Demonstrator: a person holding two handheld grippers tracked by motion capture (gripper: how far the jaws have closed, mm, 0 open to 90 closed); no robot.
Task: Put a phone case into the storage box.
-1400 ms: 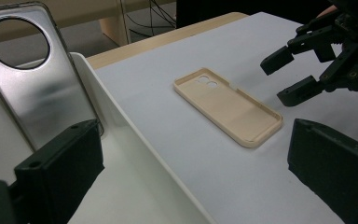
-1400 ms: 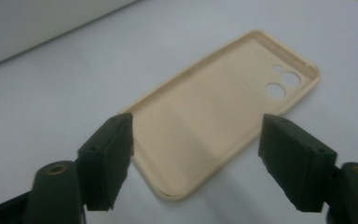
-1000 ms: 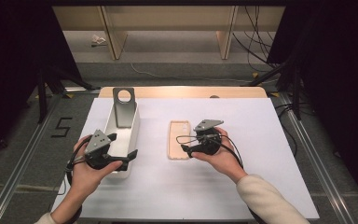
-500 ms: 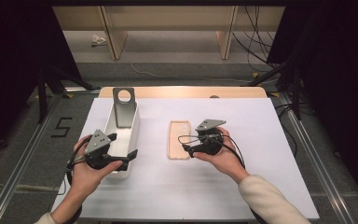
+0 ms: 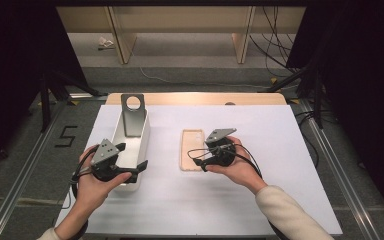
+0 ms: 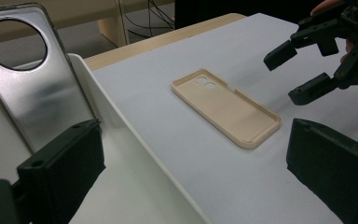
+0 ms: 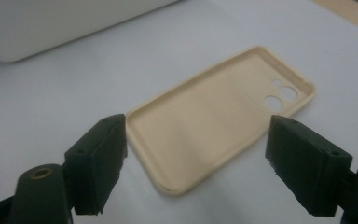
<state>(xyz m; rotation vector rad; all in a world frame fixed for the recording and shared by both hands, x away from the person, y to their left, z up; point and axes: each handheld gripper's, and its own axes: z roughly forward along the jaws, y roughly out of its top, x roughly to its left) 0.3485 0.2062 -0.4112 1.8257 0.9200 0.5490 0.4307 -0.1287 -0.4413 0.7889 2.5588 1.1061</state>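
Phone case [image 5: 192,149], beige and lying hollow side up, rested flat on the white table cover [image 5: 260,200] in the high view, just right of the white tray [image 5: 141,145] and apart from it. A metal plate with a round hole [image 5: 133,114] stood tilted against the tray's far end. The right gripper [image 5: 198,161] hovered at the case's near right edge, its jaws spread and having just been closing a little, with nothing pressed between them. The left gripper [image 5: 132,161] sat at the tray's near end, jaws apart.

From the left gripper view, the left gripper [image 6: 193,172] had its two black jaws standing wide, one over the tray's inside and one over the table cover, straddling the tray's wall [image 6: 135,154] without touching it as far as could be told. The metal plate [image 6: 32,88] leaned behind, and the phone case [image 6: 226,108] lay beyond with its camera holes at the far end. The right gripper [image 6: 294,74] hung past it, parted.

From the right gripper view, the right gripper [image 7: 198,163] framed the near end of the phone case [image 7: 219,116], pads clear of its rim.
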